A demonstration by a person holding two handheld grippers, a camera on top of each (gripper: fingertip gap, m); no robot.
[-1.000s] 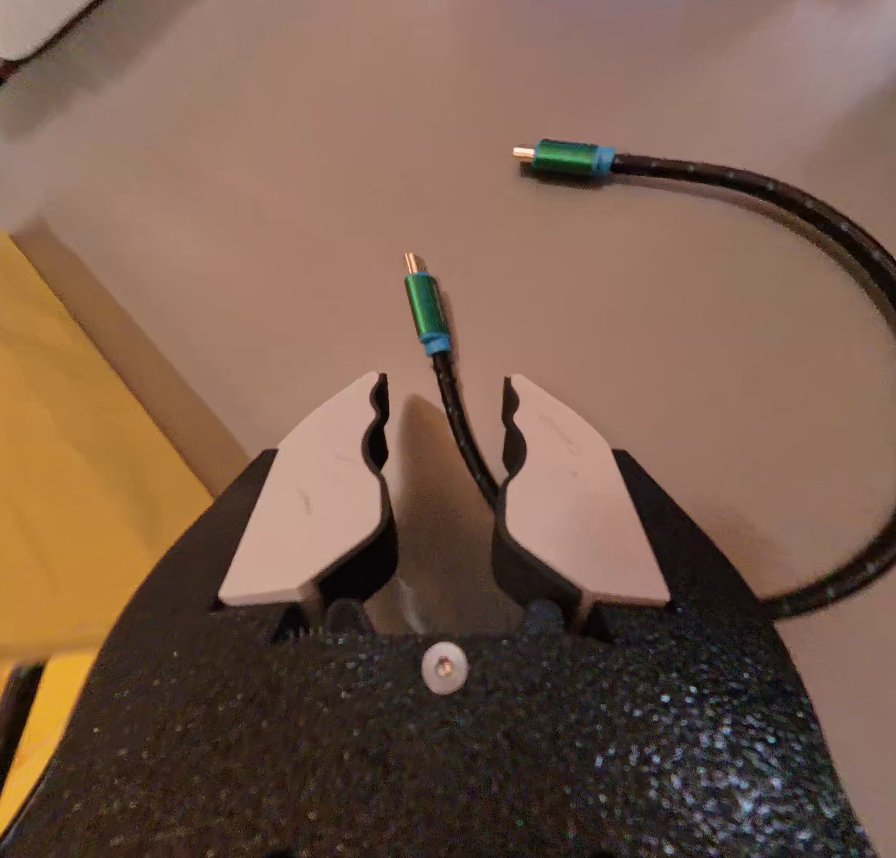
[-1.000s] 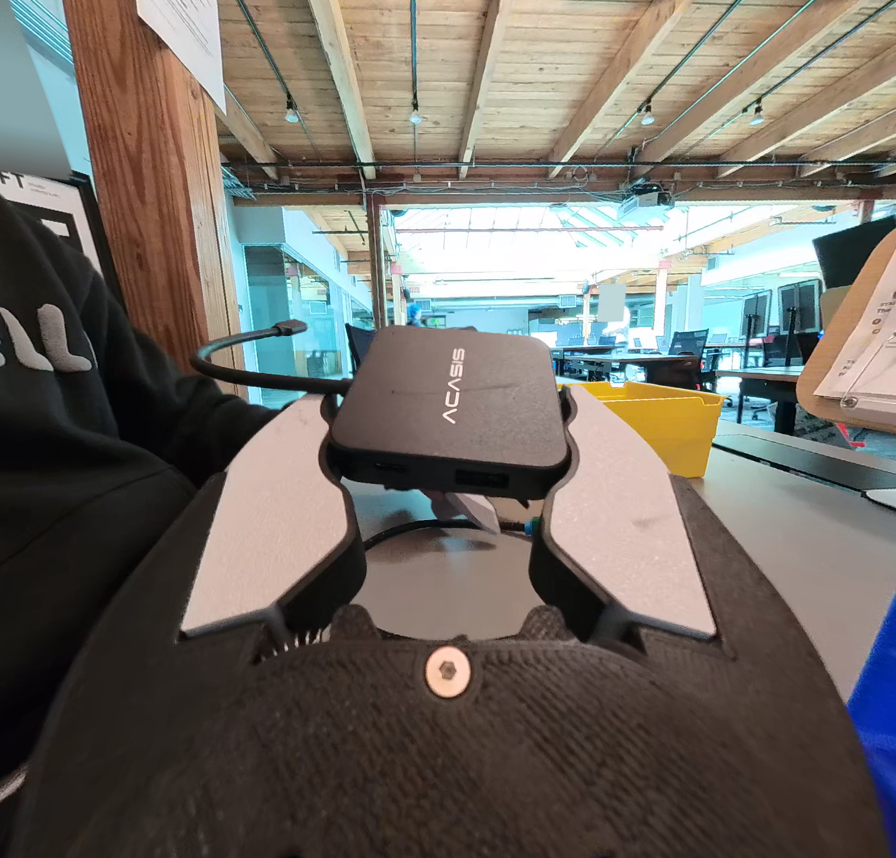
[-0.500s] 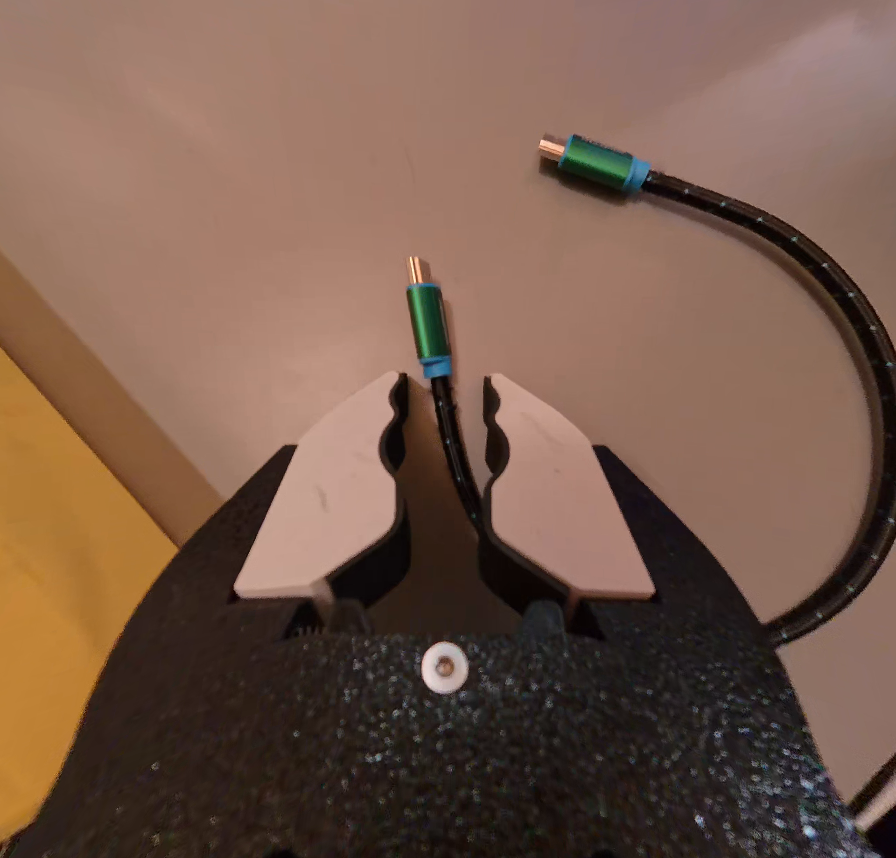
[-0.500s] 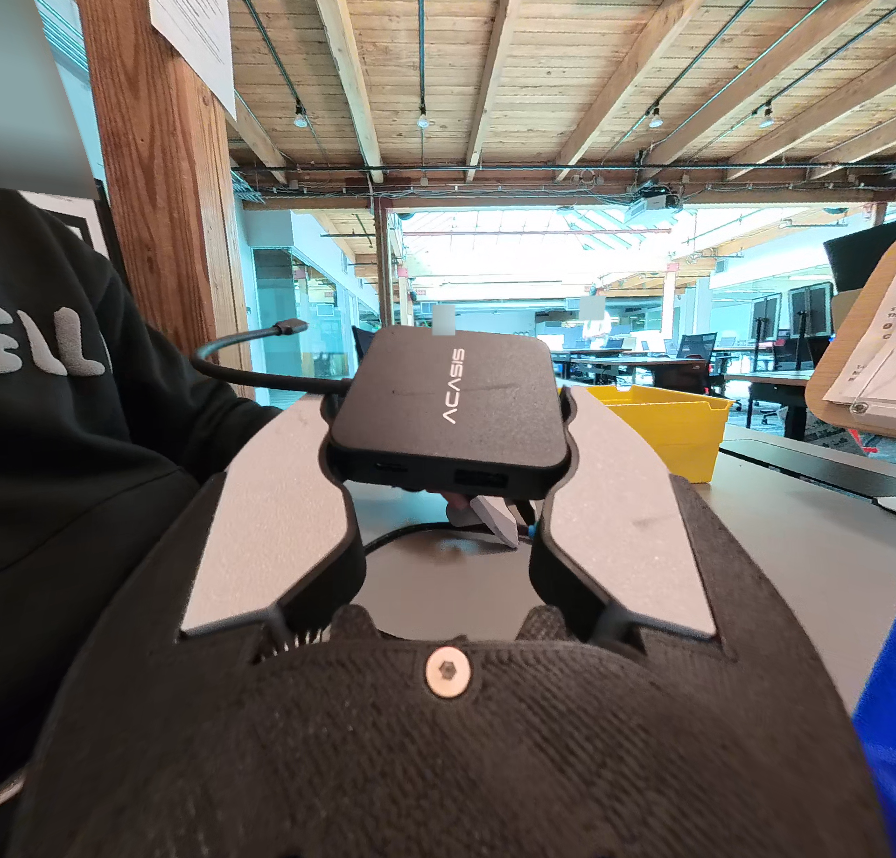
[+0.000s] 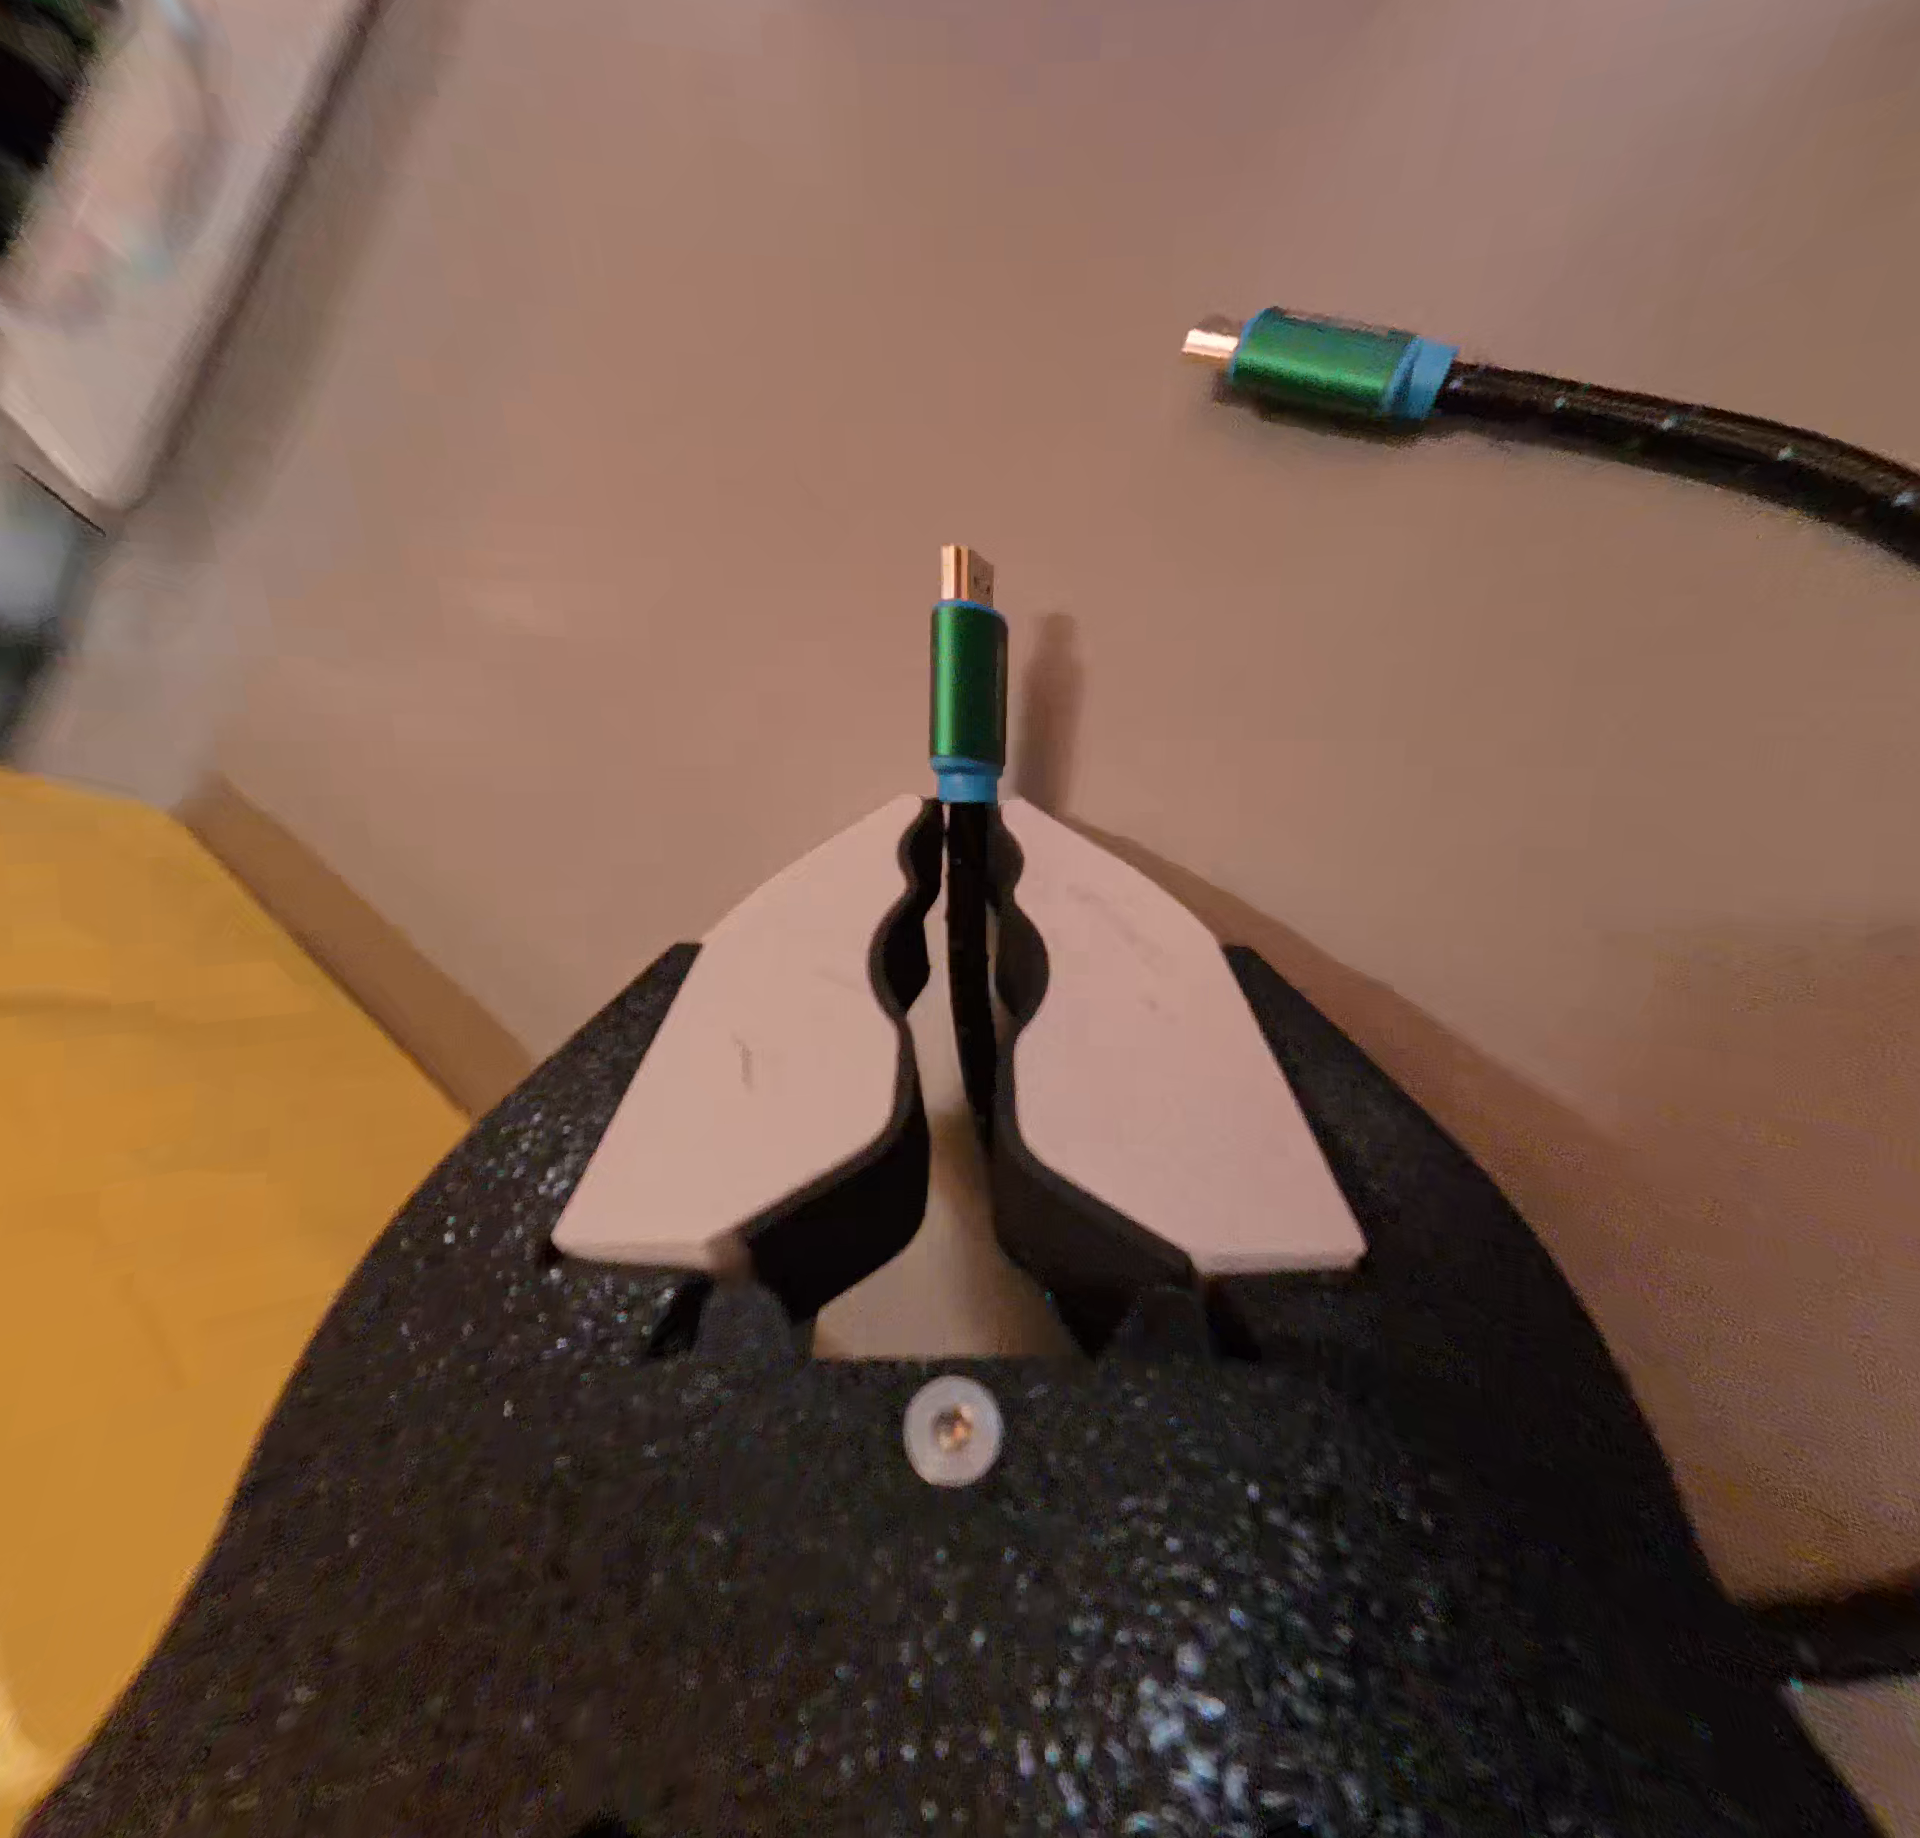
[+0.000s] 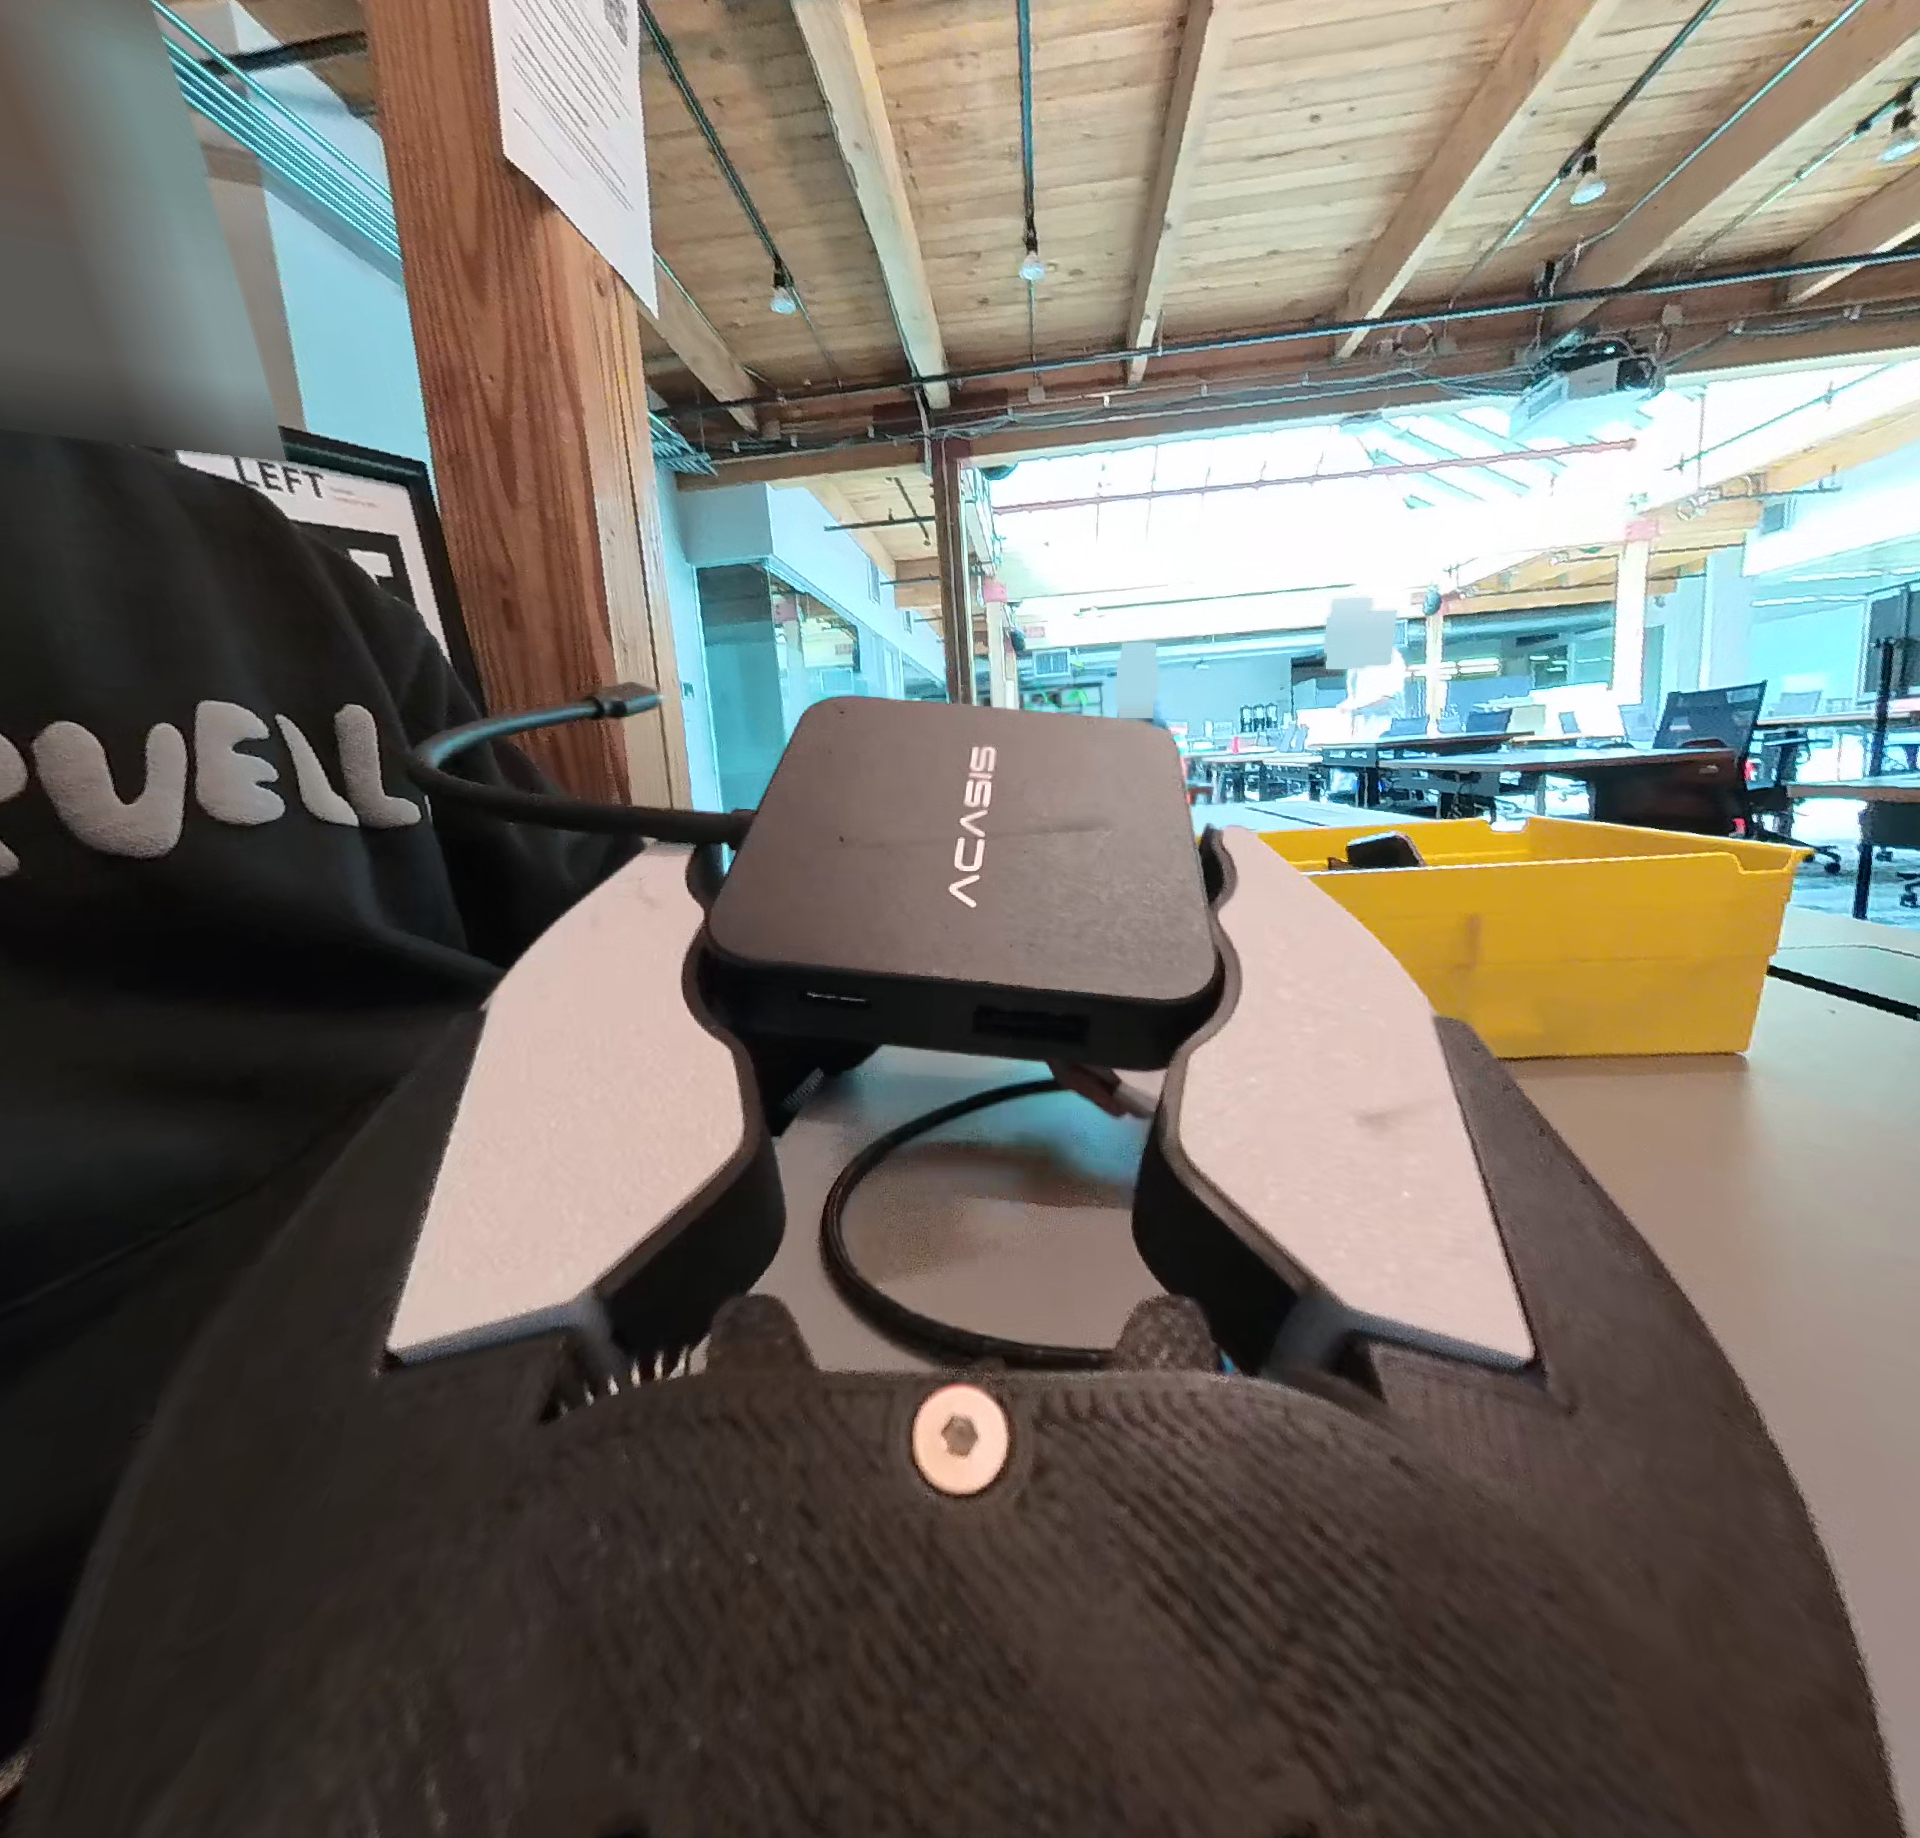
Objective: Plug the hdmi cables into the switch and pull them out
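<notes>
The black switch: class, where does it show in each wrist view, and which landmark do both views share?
Left wrist view: not in it.
Right wrist view: switch at centre, clamped in the right claw.
Shared landmark: yellow bin, lower left in the left view, right of centre in the right view.

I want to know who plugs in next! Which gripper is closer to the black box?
Right. The right gripper is shut on the black box, gripping its sides. The left gripper is clamped on a cable instead; no box shows in its view.
</notes>
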